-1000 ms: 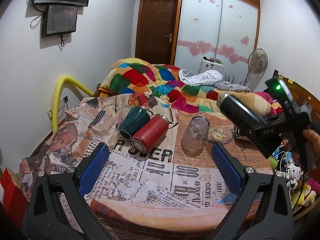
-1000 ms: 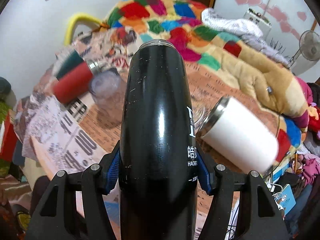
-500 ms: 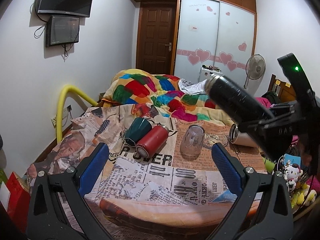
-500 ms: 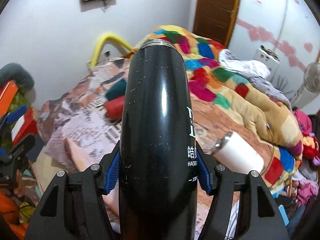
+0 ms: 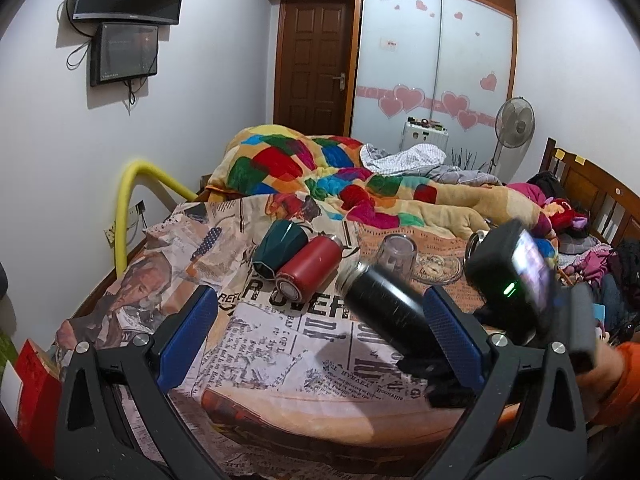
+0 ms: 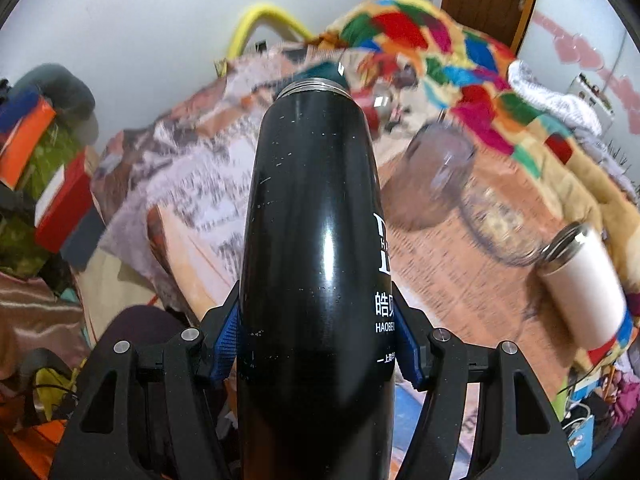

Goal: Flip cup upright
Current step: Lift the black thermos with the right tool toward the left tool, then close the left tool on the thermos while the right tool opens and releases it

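My right gripper (image 6: 316, 346) is shut on a black steel cup (image 6: 312, 240), its threaded mouth pointing away from me. In the left wrist view the black cup (image 5: 384, 312) hangs tilted above the newspaper-print sheet (image 5: 280, 344), mouth up and to the left, just left of my right finger. My left gripper (image 5: 320, 328) is open and empty, low over the near edge of the bed. A green cup (image 5: 276, 246), a red bottle (image 5: 308, 268) and a white cup (image 6: 584, 284) lie on their sides. A clear glass (image 5: 396, 250) stands mouth down.
A glass dish (image 5: 436, 268) sits beside the clear glass. A colourful quilt (image 5: 320, 172) is piled behind the cups. A yellow rail (image 5: 132, 184) runs along the left wall. A wooden headboard (image 5: 592, 192) stands at the right. Red boxes (image 5: 32, 380) sit by the bed's left corner.
The right gripper swung the black cup down and left, from high at the right to low over the sheet in front of my left gripper. The left gripper stayed open.
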A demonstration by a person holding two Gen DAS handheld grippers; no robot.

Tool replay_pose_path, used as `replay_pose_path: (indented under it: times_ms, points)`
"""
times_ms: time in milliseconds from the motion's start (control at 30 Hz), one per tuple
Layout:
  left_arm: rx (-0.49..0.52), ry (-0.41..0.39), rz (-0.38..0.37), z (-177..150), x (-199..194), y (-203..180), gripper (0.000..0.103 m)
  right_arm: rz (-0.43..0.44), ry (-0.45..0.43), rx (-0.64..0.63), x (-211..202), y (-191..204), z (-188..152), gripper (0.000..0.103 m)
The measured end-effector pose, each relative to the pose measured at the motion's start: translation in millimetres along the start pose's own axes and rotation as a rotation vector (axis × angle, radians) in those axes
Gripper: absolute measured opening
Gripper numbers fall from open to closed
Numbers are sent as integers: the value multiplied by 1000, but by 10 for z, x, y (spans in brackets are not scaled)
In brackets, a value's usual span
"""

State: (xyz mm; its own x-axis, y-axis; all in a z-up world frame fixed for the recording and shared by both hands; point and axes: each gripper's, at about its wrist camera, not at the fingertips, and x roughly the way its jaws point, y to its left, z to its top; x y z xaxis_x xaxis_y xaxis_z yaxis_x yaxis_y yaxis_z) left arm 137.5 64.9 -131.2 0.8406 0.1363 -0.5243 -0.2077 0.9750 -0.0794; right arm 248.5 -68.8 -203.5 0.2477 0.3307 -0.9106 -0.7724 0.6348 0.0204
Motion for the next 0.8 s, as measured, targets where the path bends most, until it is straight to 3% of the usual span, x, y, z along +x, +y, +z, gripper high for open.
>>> replay_pose_path:
  times_ms: [333, 800]
  points:
    - [6, 68, 4, -127, 232, 13, 103, -52, 61, 17, 371, 43, -144, 61]
    - [-61, 206, 5, -307, 549, 203, 103, -27, 58, 32, 320, 6, -137, 62]
